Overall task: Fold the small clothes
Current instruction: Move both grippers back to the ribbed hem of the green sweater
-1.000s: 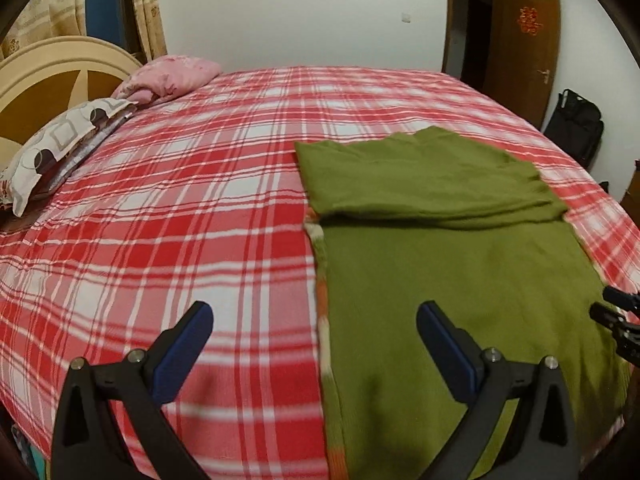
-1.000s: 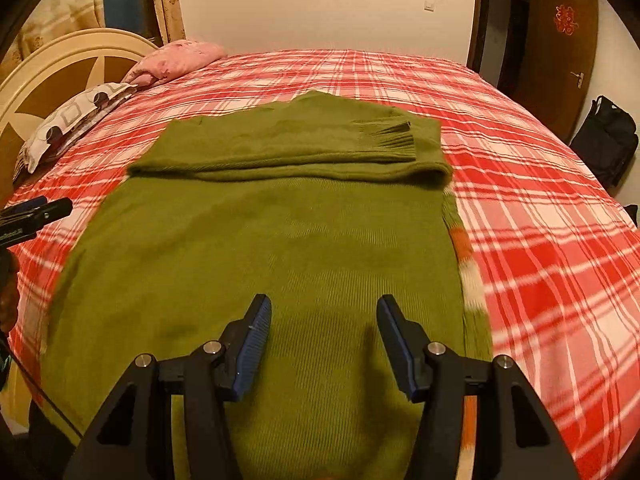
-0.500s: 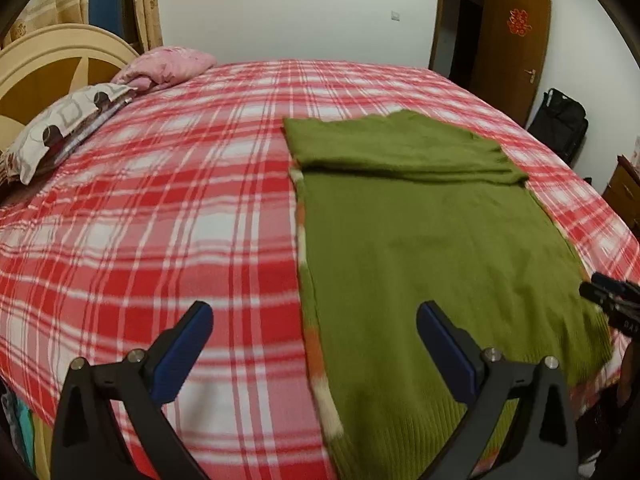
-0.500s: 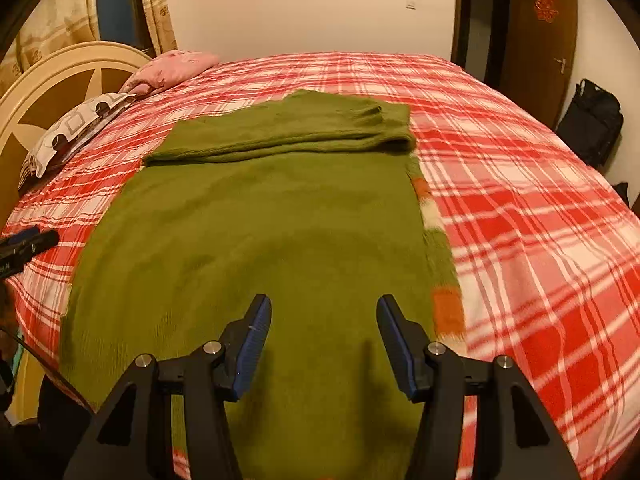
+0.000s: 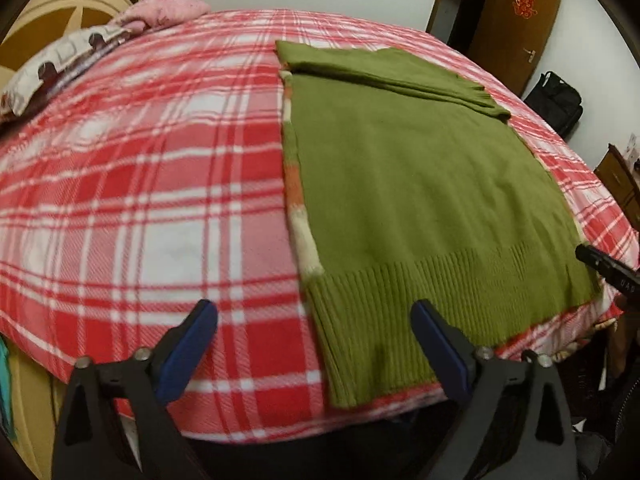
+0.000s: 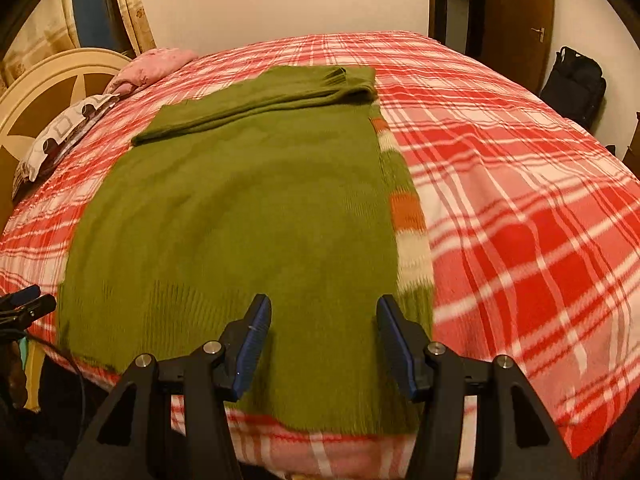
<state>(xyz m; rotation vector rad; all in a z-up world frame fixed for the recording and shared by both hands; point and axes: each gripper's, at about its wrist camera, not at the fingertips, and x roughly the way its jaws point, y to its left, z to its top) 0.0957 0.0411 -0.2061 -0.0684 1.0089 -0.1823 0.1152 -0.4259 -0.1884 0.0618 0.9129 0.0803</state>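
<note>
Ahead of your blue-padded tongs (image 6: 322,322): an olive-green sweater (image 6: 248,204) with an orange-and-cream edge, on a red-and-white plaid bedspread (image 6: 520,200).

- The olive-green knitted sweater (image 5: 420,184) is soft matt cloth — a fine smooth knit over the body, a coarser ribbed band at the hem (image 5: 420,304).
- Its fuzzier side strip of orange and cream knit (image 6: 408,220) looks woollier.
- The red-and-white plaid bed cover (image 5: 140,184) is matt woven cloth with a faint twill texture.
- The left gripper (image 5: 314,334) and right gripper (image 6: 324,330) are matt black plastic — blue pads (image 6: 254,336), small shiny metal screws.
- The brown wooden door (image 5: 516,20) is smooth with a slight sheen.
</note>
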